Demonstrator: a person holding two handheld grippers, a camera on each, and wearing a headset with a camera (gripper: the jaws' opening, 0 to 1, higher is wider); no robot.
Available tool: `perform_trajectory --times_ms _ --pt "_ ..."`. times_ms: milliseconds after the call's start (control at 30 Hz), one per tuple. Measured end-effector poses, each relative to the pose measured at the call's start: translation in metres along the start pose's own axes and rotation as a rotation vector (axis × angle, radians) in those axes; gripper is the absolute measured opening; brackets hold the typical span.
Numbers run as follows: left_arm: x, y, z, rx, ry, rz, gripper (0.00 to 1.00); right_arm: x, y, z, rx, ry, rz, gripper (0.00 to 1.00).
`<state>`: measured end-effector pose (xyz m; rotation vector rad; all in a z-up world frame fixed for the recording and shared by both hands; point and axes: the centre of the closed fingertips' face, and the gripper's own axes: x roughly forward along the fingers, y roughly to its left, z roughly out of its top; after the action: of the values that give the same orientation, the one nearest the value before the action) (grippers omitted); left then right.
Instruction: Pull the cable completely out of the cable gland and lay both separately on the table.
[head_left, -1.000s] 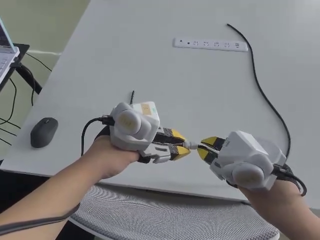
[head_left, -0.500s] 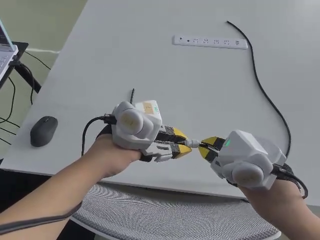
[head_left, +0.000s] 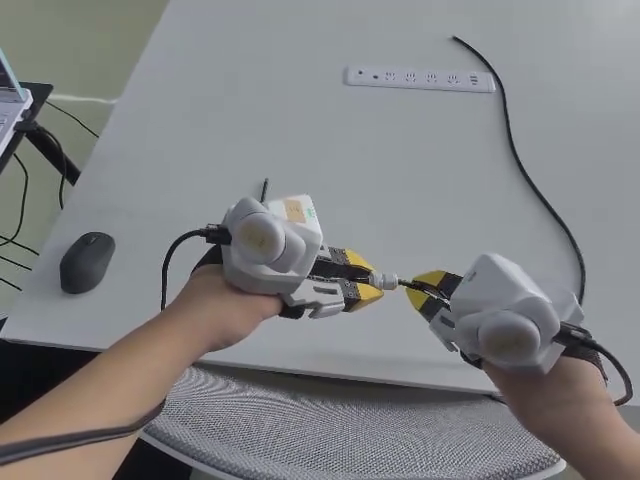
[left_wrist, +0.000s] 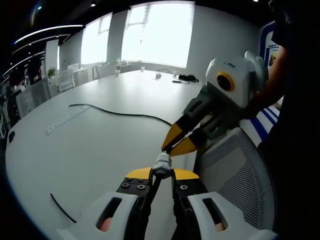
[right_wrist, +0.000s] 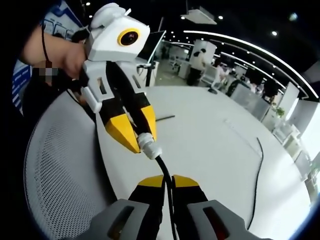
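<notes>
Head view: over the near edge of the table (head_left: 300, 130), the cable gland (head_left: 386, 283) is clamped by the left gripper (head_left: 368, 286), and the cable (head_left: 405, 286) is pinched by the right gripper (head_left: 428, 285). Left gripper view: the gland is held only at the jaw tips and could be tugged loose. Right gripper view: the thin cable could be let slip by a jerk.

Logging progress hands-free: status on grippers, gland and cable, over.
Left gripper shut on small white plastic cable gland. Right gripper shut on thin black cable, not yet out of gland. Both held off the white table. White power strip far back.
</notes>
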<state>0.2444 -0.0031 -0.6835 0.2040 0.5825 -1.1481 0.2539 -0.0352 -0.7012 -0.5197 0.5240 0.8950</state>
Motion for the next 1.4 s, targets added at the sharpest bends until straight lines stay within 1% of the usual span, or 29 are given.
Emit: perform_trajectory --times_ms 100,333,500,600,700,900,1033,1133,1200,1300,1400 --pt "-0.001 0.0 0.002 -0.002 -0.004 0.004 0.15 -0.001 -0.007 -0.009 0.034 0.014 -0.016 0.0" --pt "-0.001 0.001 0.004 -0.006 -0.013 0.005 0.15 -0.002 -0.017 -0.029 0.104 0.047 -0.032 0.0" --pt "0.0 0.0 0.006 -0.008 -0.02 0.0 0.15 0.0 -0.02 -0.04 0.167 0.063 -0.036 0.0" --pt "0.001 0.0 0.007 -0.006 -0.019 0.001 0.15 0.001 -0.02 -0.046 0.186 0.077 -0.041 0.0" --pt "0.001 0.001 0.007 -0.008 -0.022 0.002 0.15 0.001 -0.022 -0.051 0.221 0.085 -0.048 0.0" --pt "0.001 0.001 0.008 -0.011 -0.025 0.002 0.15 0.003 -0.027 -0.068 0.343 0.128 -0.065 0.0" --pt "0.001 0.0 0.008 -0.011 -0.026 0.002 0.15 0.005 -0.03 -0.08 0.379 0.16 -0.074 0.0" --pt "0.003 -0.002 0.008 -0.013 -0.024 -0.005 0.15 0.006 -0.027 -0.088 0.434 0.184 -0.059 0.0" --pt "0.005 -0.004 0.004 -0.001 -0.01 -0.006 0.15 0.007 -0.027 -0.091 0.422 0.204 -0.062 0.0" --pt "0.005 -0.005 0.006 -0.006 -0.018 -0.009 0.15 0.006 -0.025 -0.09 0.425 0.202 -0.057 0.01" --pt "0.004 -0.003 0.006 -0.008 -0.018 -0.006 0.15 0.005 -0.025 -0.089 0.419 0.194 -0.056 0.01"
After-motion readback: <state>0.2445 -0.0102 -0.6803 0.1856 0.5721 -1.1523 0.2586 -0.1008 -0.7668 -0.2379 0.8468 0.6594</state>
